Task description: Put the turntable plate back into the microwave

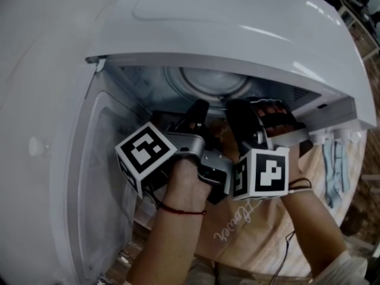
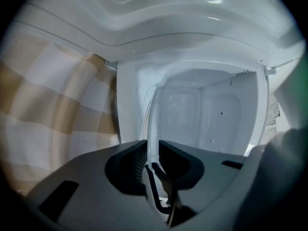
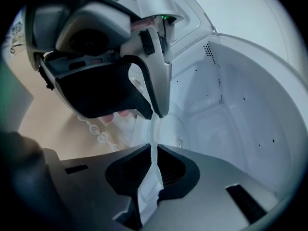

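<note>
- right gripper [image 3: 154, 149] pinches the clear glass turntable plate [image 3: 147, 186] by its rim.
- left gripper [image 2: 152, 152]: jaws slightly apart around that rim, facing the white microwave [image 1: 249, 34].

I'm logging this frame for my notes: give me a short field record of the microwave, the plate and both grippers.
microwave: door open
turntable plate: clear glass, inside the cavity
left gripper: fingers apart, plate rim in the gap
right gripper: fingers shut on plate rim
</note>
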Motion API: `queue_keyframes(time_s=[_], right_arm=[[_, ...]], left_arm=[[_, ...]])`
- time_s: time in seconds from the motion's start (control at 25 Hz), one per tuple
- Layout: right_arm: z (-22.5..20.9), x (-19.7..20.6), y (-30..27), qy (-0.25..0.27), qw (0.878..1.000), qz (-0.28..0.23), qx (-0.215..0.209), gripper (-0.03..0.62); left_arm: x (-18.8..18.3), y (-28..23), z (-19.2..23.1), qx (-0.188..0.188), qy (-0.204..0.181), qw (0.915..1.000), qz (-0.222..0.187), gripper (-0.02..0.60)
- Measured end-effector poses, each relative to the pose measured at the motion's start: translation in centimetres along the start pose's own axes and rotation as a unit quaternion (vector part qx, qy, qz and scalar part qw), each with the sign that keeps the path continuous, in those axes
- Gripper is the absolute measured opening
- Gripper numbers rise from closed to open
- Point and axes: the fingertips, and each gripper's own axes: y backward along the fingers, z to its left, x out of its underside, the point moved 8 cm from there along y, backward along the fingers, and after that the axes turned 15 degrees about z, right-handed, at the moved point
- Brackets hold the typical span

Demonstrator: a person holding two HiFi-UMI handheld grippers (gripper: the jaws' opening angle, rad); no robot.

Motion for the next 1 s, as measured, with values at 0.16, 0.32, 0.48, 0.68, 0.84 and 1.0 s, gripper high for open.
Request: queue_keyframes(time_s=[0.16,0.32,0.48,0.68,0.84,1.0], right_arm=[[0.0,0.0,0.0,0.005,1.000,0.000,-0.003,0.055],[0.0,-0.1,0.0,0.006,1.000,-0.002,-0.002,0.055],[0.0,-0.1,0.0,0.005,1.000,-0.001,-0.003,0.055],[0.0,0.0,0.0,0.007,1.000,-0.002,-0.002,0.055],[0.0,-0.1,0.0,0.010,1.000,-0.004,-0.001,0.055],[0.1,-0.1,0.0,0.018,1.000,-0.008,0.004,0.055]], left_arm=[[0.2,0.1,-0.1,0.004,0.008,1.0000,0.002,0.064],[0.8,0.6,-0.3,0.000,0.000,1.0000,0.008,0.064],[1.2,-0.1,0.3,-0.005,0.008,0.9998,0.016,0.064],[0.9,-1.0,0.7,-0.002,0.018,0.9998,0.011,0.031],[0.9,-1.1,0.7,0.000,0.028,0.9996,0.007,0.029],[0.8,-1.2,0.8,0.004,0.031,0.9995,0.004,0.029]])
